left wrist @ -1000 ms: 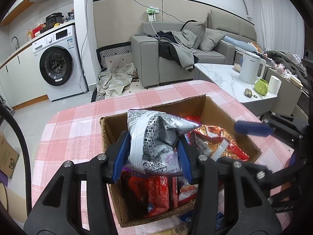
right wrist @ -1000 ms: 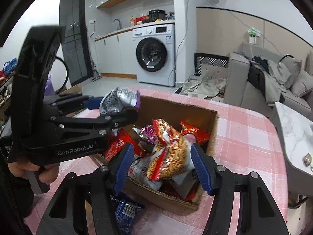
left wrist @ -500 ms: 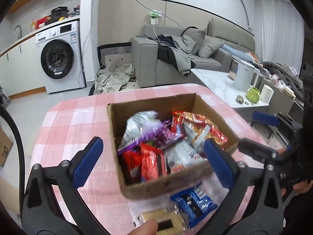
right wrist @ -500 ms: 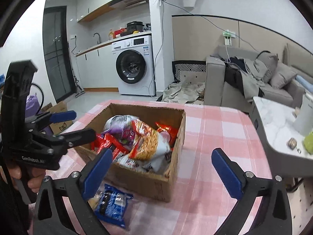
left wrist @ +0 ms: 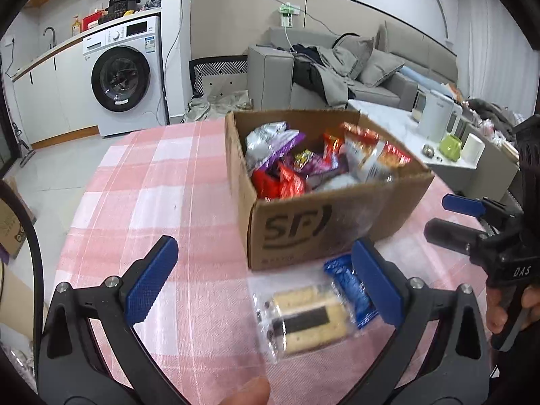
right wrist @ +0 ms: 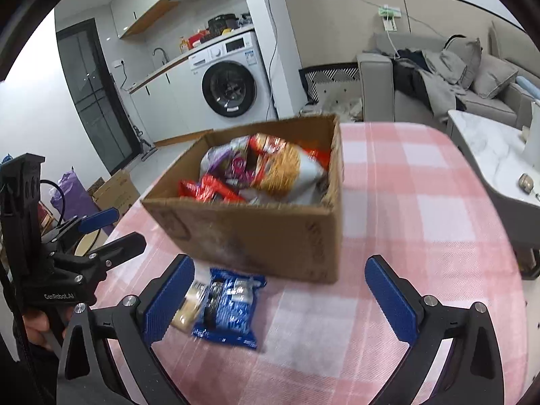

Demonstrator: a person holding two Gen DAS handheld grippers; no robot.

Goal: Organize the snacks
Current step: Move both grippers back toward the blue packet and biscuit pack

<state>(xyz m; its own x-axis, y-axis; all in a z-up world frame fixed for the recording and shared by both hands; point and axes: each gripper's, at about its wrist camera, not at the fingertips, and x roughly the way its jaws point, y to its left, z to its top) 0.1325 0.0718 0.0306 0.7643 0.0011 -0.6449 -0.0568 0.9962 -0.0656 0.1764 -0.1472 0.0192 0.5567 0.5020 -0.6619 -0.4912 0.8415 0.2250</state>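
A cardboard box (left wrist: 324, 222) (right wrist: 270, 233) full of snack bags stands on the pink checked tablecloth (left wrist: 162, 182). In front of it lie a clear-wrapped cake (left wrist: 307, 317) (right wrist: 185, 307) and a blue snack packet (left wrist: 351, 287) (right wrist: 229, 307). My left gripper (left wrist: 263, 283) is open and empty, low over the cloth, with the cake between its fingers. My right gripper (right wrist: 280, 300) is open and empty, above the blue packet in front of the box. Each gripper shows at the edge of the other's view.
A grey sofa (left wrist: 337, 67), a washing machine (left wrist: 125, 77) and a marble side table (left wrist: 398, 125) with a kettle (left wrist: 435, 118) and green cup (left wrist: 450, 146) stand beyond the table. Cardboard boxes (right wrist: 114, 189) sit on the floor at left.
My left gripper let go of the silver bag into the box and opened. Both grippers opened wide and pulled back and down from the box to the two packets in front.
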